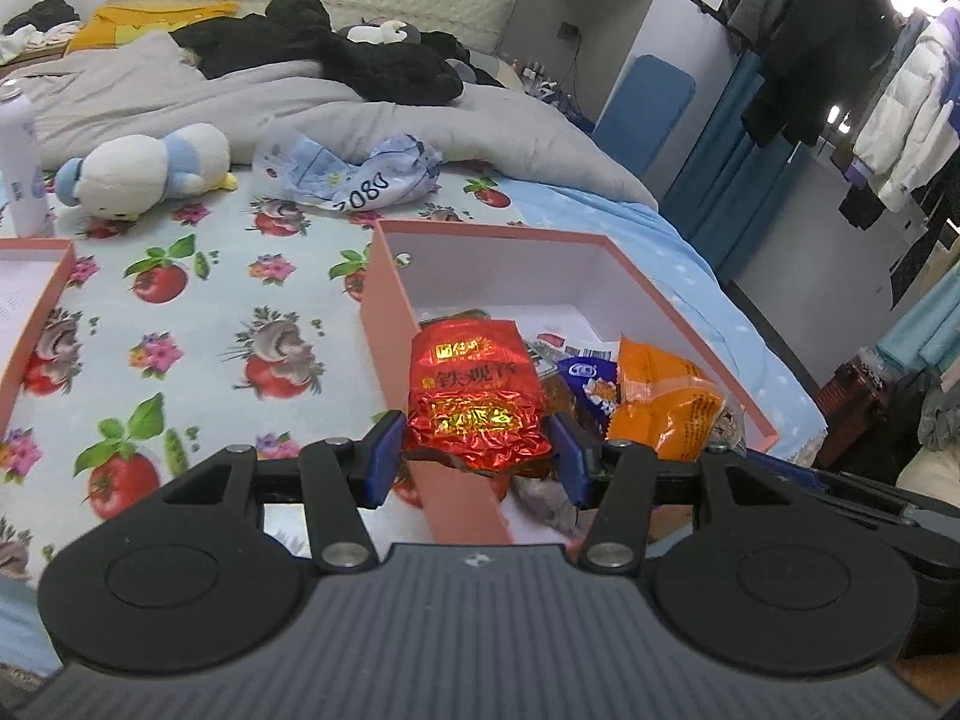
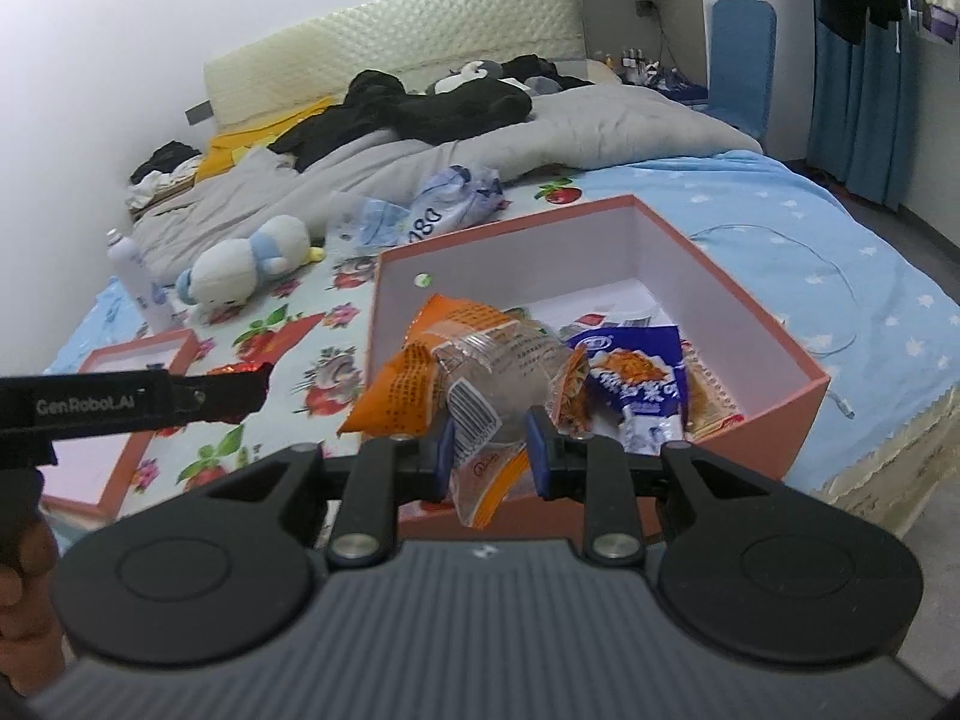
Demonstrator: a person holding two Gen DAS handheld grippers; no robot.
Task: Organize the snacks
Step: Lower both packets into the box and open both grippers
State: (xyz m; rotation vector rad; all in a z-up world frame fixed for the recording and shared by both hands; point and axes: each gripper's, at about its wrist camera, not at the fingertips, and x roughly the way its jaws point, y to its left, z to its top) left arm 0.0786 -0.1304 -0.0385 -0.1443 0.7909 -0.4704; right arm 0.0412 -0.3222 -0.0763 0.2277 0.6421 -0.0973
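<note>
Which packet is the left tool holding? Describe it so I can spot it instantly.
Find the open pink box on the fruit-print bedsheet. At its near left wall, the left tool grips a crinkled red foil packet. Its shiny red foil with gold lettering sets it apart from the orange packet and blue packet beside it.

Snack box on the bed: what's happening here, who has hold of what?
A person is sorting snacks with a hand-held gripper in each hand. The left hand-held gripper is closed on a red foil packet, above the near wall of the pink box. The right hand-held gripper grips an orange-and-clear snack bag over the same box. A blue packet already lies inside. The box's lid lies on the sheet to the left.
</note>
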